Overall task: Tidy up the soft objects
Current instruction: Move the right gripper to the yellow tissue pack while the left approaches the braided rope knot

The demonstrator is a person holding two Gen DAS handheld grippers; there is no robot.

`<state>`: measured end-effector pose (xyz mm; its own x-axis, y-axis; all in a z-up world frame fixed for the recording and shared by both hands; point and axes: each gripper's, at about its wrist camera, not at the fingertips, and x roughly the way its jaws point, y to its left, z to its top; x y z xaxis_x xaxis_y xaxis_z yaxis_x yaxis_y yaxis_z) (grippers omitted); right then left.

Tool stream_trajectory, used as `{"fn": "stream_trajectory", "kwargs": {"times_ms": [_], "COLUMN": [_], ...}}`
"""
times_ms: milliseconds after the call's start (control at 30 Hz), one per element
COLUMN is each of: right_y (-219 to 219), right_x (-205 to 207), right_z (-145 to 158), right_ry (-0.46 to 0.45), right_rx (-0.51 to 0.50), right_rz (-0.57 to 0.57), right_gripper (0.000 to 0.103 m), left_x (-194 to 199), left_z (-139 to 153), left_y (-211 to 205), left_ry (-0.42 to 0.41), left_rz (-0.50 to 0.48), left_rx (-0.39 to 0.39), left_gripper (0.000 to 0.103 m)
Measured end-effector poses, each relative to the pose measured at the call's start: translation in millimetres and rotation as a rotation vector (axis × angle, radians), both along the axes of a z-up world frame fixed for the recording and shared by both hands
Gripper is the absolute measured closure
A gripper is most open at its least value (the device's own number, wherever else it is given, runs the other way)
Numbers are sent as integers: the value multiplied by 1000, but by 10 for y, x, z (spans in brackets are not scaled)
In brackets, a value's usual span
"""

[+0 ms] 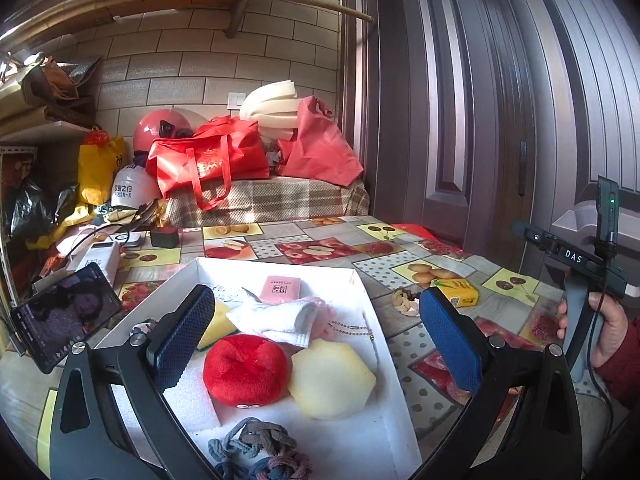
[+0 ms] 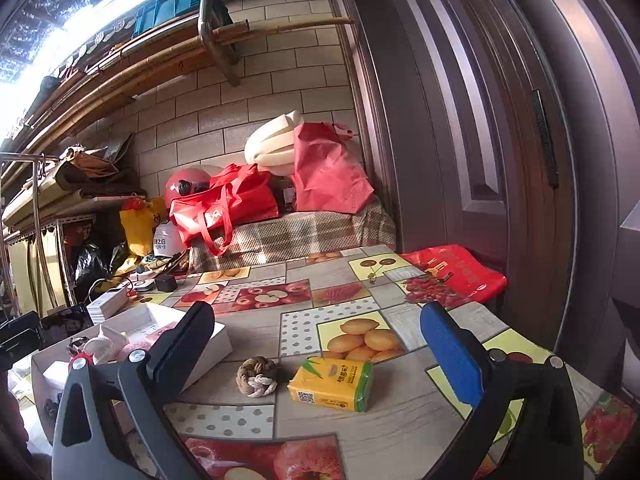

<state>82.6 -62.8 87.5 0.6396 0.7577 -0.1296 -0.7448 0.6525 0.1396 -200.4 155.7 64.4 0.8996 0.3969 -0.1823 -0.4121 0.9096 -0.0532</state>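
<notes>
Tissues and a knotted rope toy are what we have left outside the white box (image 1: 372,308). On the fruit-print tablecloth (image 2: 256,336) the yellow tissue pack (image 2: 331,383) lies just beside the rope knot (image 2: 256,374), both near the box's right wall. Inside the box sit a red plush ball (image 1: 245,367), a pale sponge (image 1: 331,376) touching it, a folded white cloth (image 1: 276,318), a pink packet (image 1: 281,289) and a grey braided rope (image 1: 256,446).

We judge the next pick falls to our right gripper (image 2: 320,352). To do it well, we should come down squarely over the tissue pack, span its short sides, and close gently so the soft wrapper doesn't buckle or nudge the knot away.

Our right gripper's jaws stand wide apart, gripping nothing, above the table. Our left gripper (image 1: 316,336) is likewise spread wide and empty, hovering over the box's contents.
</notes>
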Motion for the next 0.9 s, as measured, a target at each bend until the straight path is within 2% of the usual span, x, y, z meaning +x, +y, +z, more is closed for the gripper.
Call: {"fn": "stream_trajectory", "kwargs": {"times_ms": [100, 167, 267, 400, 600, 733, 900], "right_y": [-245, -327, -417, -492, -478, -278, 116], "right_x": [188, 325, 483, 565, 666, 782, 833], "right_z": [-1, -27, -65, -82, -117, -202, -360], "right_ry": [54, 101, 160, 184, 221, 277, 344], "right_rx": [46, 25, 12, 12, -19, -142, -314], "right_rz": [-62, -97, -141, -155, -76, 0, 199], "right_gripper": [0, 0, 0, 0, 0, 0, 0], "left_x": [29, 82, 223, 419, 569, 596, 666], "left_z": [18, 19, -5, -46, -70, -79, -95], "left_y": [-82, -153, -274, -433, -517, -484, -522], "left_ry": [0, 11, 63, 128, 161, 164, 181], "left_rz": [-17, -29, -60, -117, -166, -169, -180], "left_rx": [24, 31, 37, 33, 4, -27, -36], "left_gripper": [0, 0, 0, 0, 0, 0, 0]}}
